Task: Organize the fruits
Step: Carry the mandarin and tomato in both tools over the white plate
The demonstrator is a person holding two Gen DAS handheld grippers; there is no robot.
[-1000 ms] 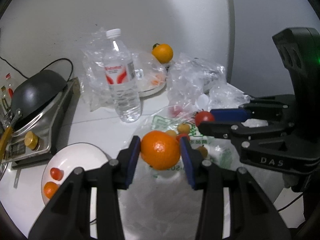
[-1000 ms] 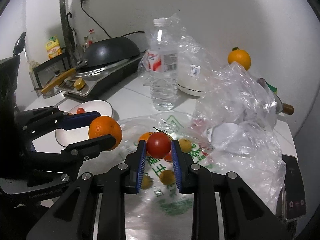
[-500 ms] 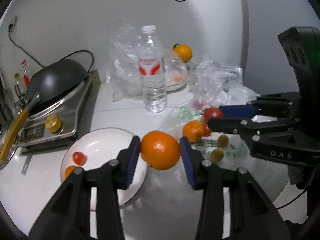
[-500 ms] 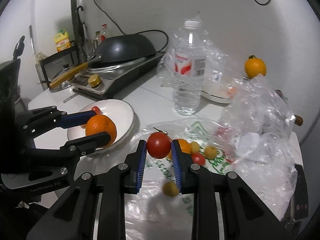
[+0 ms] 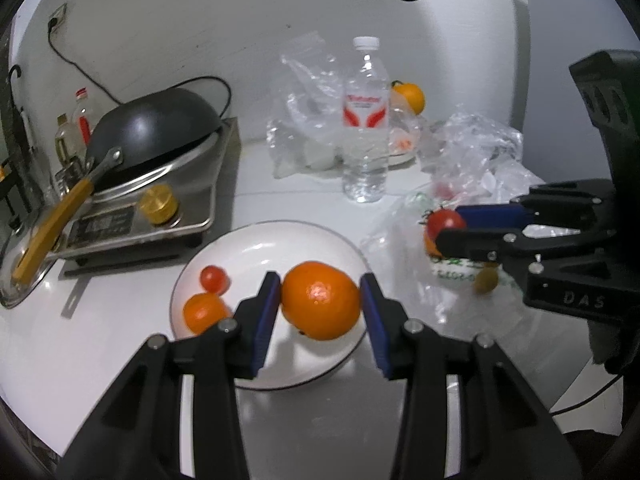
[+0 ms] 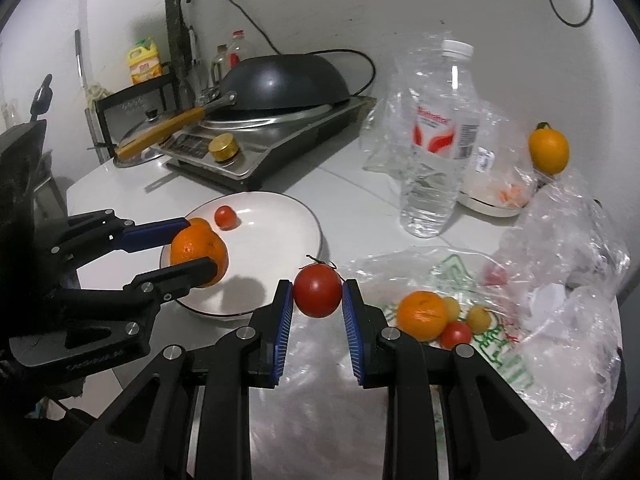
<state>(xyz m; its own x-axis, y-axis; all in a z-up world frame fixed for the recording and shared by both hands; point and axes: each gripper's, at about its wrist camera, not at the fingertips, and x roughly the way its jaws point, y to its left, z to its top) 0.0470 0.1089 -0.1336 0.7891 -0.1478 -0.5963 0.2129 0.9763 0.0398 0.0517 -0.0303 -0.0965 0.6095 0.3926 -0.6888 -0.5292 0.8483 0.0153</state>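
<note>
My left gripper [image 5: 320, 300] is shut on an orange [image 5: 321, 300] and holds it above the white plate [image 5: 260, 240]. The plate carries a small red tomato [image 5: 215, 279] and a small orange [image 5: 204, 312]. My right gripper [image 6: 316, 294] is shut on a red tomato [image 6: 317, 290], held above the table between the plate [image 6: 288, 216] and a plastic bag [image 6: 460, 272]. On the bag lie another orange [image 6: 423, 316], a red tomato [image 6: 455, 335] and small yellow fruits [image 6: 478, 319]. The left gripper also shows in the right wrist view [image 6: 196, 248].
A water bottle [image 5: 366, 120] stands behind the plate. A stove with a black wok [image 5: 152, 128] sits at the left. Crumpled clear bags [image 6: 568, 240], a dish and a yellow-orange fruit [image 6: 548, 151] lie at the back right. Bottles and a rack stand far left.
My left gripper has carried the orange leftwards from the bag to over the plate. My right gripper, still holding the tomato, has shifted left towards the plate.
</note>
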